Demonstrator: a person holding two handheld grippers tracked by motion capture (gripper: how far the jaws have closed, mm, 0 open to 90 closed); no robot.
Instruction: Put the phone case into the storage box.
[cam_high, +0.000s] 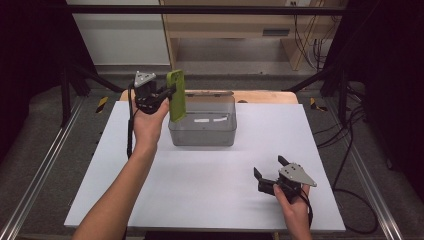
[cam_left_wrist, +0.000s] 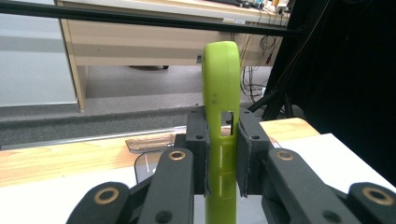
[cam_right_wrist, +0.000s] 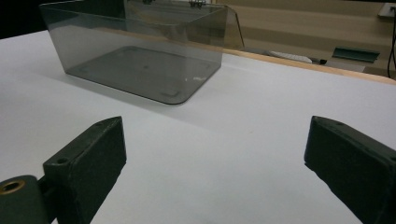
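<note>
Nearest to me, my right gripper (cam_high: 271, 167) sits low over the white table (cam_high: 210, 185), well short of the clear box (cam_high: 202, 131) and off to its right, jaws spread wide with nothing between them. In the right gripper view both black jaws stand far apart at the bottom corners, bare tabletop between them, the smoky box (cam_right_wrist: 140, 56) ahead and a bit left, empty inside as far as I can see, lid hinged open at its back edge.

Further out, my left hand (cam_high: 146, 122) is raised just left of the box, left gripper (cam_high: 167, 92) pinching a green phone case (cam_high: 176, 95). Case held upright, edge-on, hanging over the left end of the box, lower end around the rim; I can't tell if it touches the wall. In the left gripper view the pads (cam_left_wrist: 198, 154) press on both flat sides of the green case (cam_left_wrist: 221, 116), a square cutout showing just above the pinch, rounded top end well above the jaws.

Beyond the box: wooden table edge (cam_high: 265, 96), then grey floor and a wooden desk (cam_high: 230, 25)
</note>
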